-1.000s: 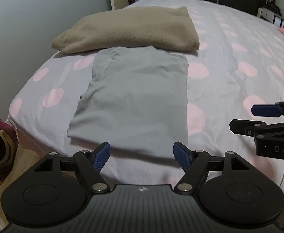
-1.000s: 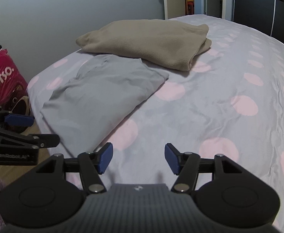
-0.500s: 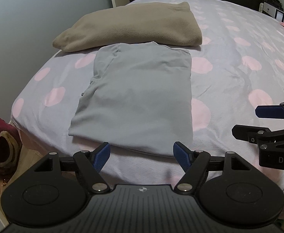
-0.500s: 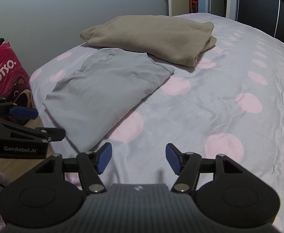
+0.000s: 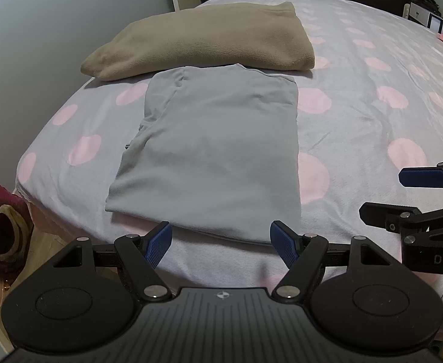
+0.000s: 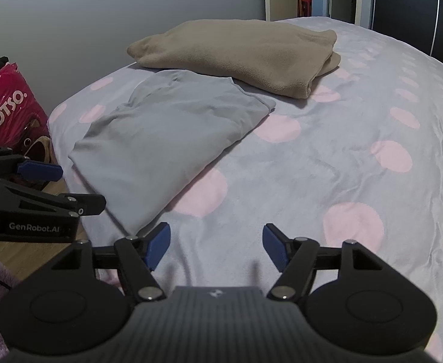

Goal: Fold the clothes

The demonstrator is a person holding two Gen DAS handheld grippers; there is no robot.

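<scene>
So, left gripper (image 5: 220,239) sat released, nothing between pads, folded grey shirt (image 5: 215,151) at 12 o'clock. Right gripper (image 6: 216,243) had just been widening, empty too, shirt at its 10 o'clock. Tan fleece (image 5: 203,39) touched shirt's far edge on spotted bedspread (image 5: 372,115).

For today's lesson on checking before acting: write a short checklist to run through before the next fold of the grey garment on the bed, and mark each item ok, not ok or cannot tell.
1. Left claw open and empty: ok.
2. Right claw open and empty, jaws just opening: ok.
3. Grey garment lying flat, near edge reachable: ok.
4. Tan blanket clear of the garment: not ok, it meets the far edge.
5. Bedspread beside the garment free of objects: ok.
6. Sleeves tucked inside evenly: cannot tell.
</scene>
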